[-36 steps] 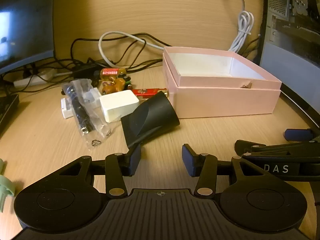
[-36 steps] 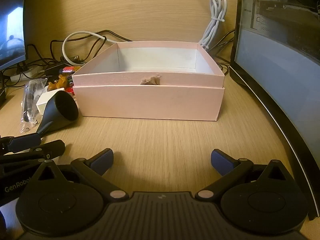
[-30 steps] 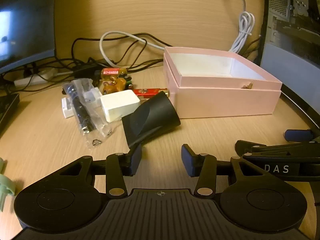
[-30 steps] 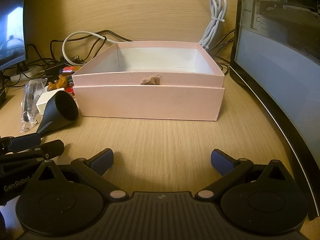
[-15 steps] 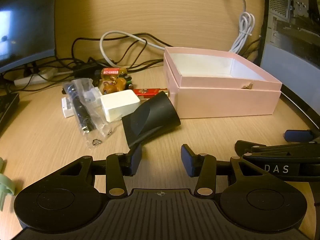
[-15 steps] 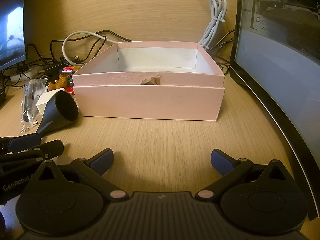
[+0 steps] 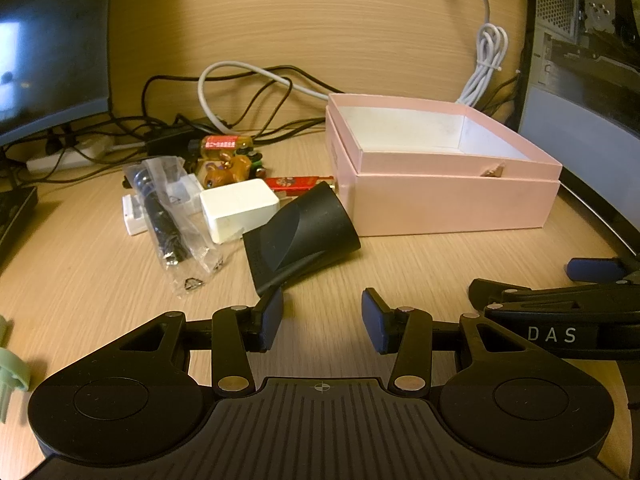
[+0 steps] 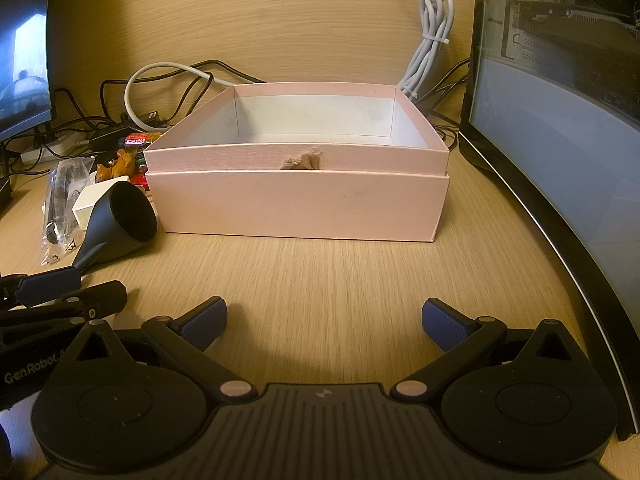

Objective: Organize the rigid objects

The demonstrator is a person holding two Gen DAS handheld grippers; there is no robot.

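Surroundings: wooden desk with my two grippers low at the near edge; a monitor curves along the right, another screen stands far left, and cables tangle along the far wall.
Left gripper: I see its jaws partly spread, nothing between them, the left fingertip just beside the narrow end of the nozzle.
Right gripper: spread wide and empty, facing the near wall of the box.
Box: pink, open-topped, white inside, right of the clutter; a small torn spot shows on its near rim.
Clutter: nozzle lies on its side with its wide mouth toward the box, just beside it; left of it a white block, then a clear bag with a black part inside; farther back a brown figurine, a red-labelled vial and a red stick.
In the way: nozzle sits between my left gripper and the white block.
Change: since a second ago I see almost none; the left jaws look a shade wider.
Hard to read: box floor mostly hidden behind its near wall; a pale green thing is cut off at the left edge; labels too small to read.
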